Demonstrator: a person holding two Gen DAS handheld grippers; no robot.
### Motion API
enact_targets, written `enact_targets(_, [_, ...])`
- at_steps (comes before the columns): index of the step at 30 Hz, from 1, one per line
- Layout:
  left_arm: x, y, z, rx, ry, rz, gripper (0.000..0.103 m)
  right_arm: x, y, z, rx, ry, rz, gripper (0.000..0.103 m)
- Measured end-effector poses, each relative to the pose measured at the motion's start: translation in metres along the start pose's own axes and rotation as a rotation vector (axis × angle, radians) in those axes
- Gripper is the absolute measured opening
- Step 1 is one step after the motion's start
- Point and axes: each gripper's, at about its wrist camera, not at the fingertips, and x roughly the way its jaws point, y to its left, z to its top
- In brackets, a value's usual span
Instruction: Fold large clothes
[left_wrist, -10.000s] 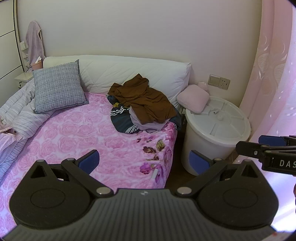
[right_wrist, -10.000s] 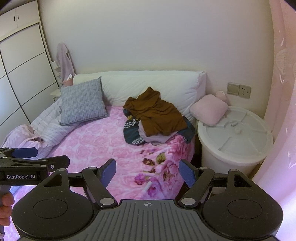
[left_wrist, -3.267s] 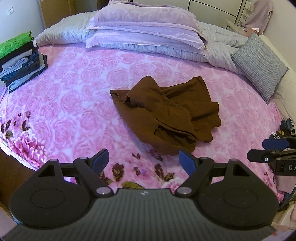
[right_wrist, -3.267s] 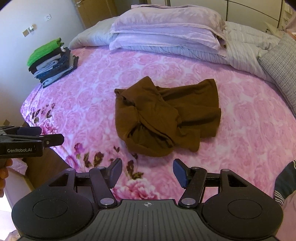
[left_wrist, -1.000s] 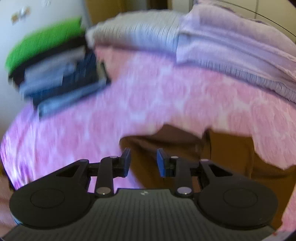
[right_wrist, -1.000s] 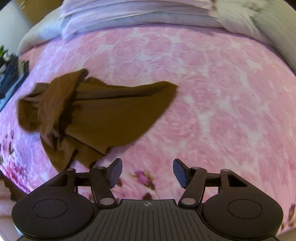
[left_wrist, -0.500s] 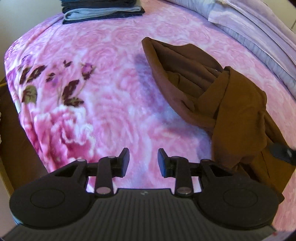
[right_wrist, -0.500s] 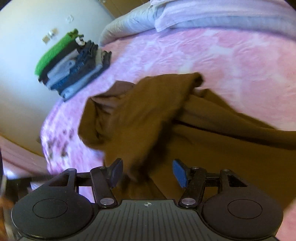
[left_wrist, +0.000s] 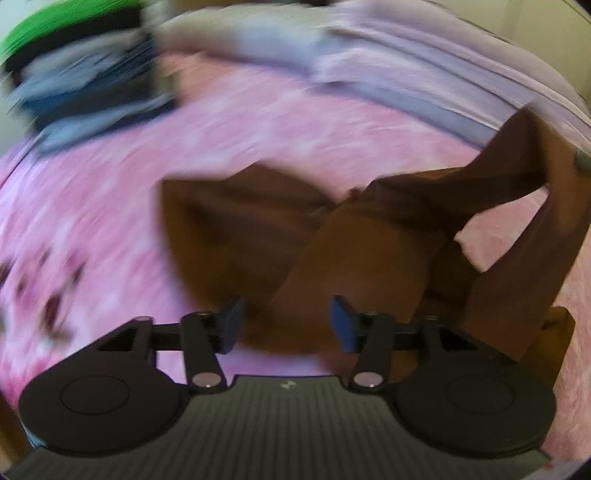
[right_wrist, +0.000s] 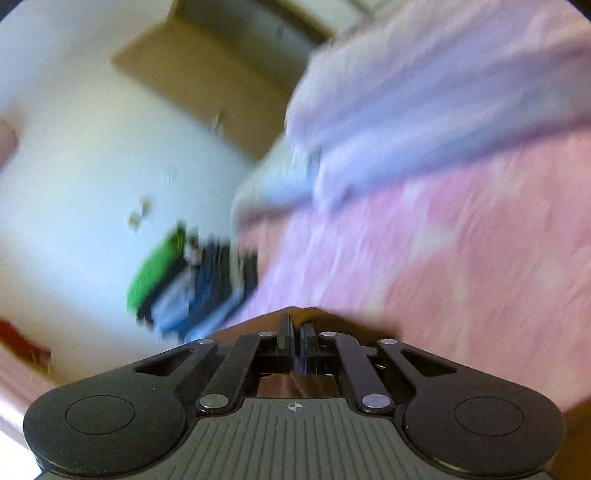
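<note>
Sprawling across the pink bed (left_wrist: 258, 122), the brown garment (left_wrist: 240, 229) lies crumpled, one part lifted at right. Your right hand-held gripper (right_wrist: 296, 341) has just snapped closed, pinching what looks like a brown fold through the blur. Your left hand-held gripper (left_wrist: 286, 323) has just been opening, jaws apart over the cloth. Folded clothes (right_wrist: 192, 280) sit stacked beyond.

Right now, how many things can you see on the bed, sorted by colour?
Brown: 1, the crumpled brown garment.
Pink: 1, the pink rose-patterned bedspread.
Lilac: 1, the heap of pale lilac bedding; blur hides how many pieces.
Mixed colours: 1, the stack of folded clothes with a green top layer.
Total: 4.
</note>
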Motion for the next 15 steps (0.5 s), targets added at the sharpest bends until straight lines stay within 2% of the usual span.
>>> enact_targets(2, [0.022,-0.02,0.014,0.083,0.001,-0.024,0.074,-0.017,-0.009,0.017,0.003,-0.048,-0.031,0.0])
enact_targets(6, [0.07,-0.039,0.03,0.184,0.011,0.005,0.071,-0.048,-0.032,0.041,0.021,-0.112,-0.117,0.0])
enact_targets(7, [0.081,-0.042,0.03,0.202,0.044,-0.01,0.058,-0.053,-0.038,0.044,0.025,-0.118,-0.137,0.0])
enact_targets(8, [0.088,-0.046,0.028,0.224,0.079,-0.039,0.037,-0.057,-0.043,0.046,0.031,-0.13,-0.153,0.0])
enact_targets(9, [0.092,-0.05,0.026,0.255,0.102,-0.067,0.028,-0.064,-0.049,0.048,0.046,-0.151,-0.166,0.0])
enact_targets(10, [0.093,-0.057,0.023,0.299,0.11,-0.071,0.01,-0.069,-0.052,0.05,0.063,-0.169,-0.176,0.0])
enact_targets(11, [0.091,-0.064,0.019,0.344,0.111,-0.082,0.0,-0.074,-0.055,0.048,0.075,-0.189,-0.182,0.0])
enact_targets(13, [0.079,-0.071,0.017,0.385,0.085,-0.104,0.0,-0.098,-0.06,0.052,0.087,-0.256,-0.209,0.0])
enact_targets(15, [0.06,-0.072,0.023,0.419,0.021,-0.107,0.0,-0.131,-0.06,0.059,0.091,-0.335,-0.255,0.0])
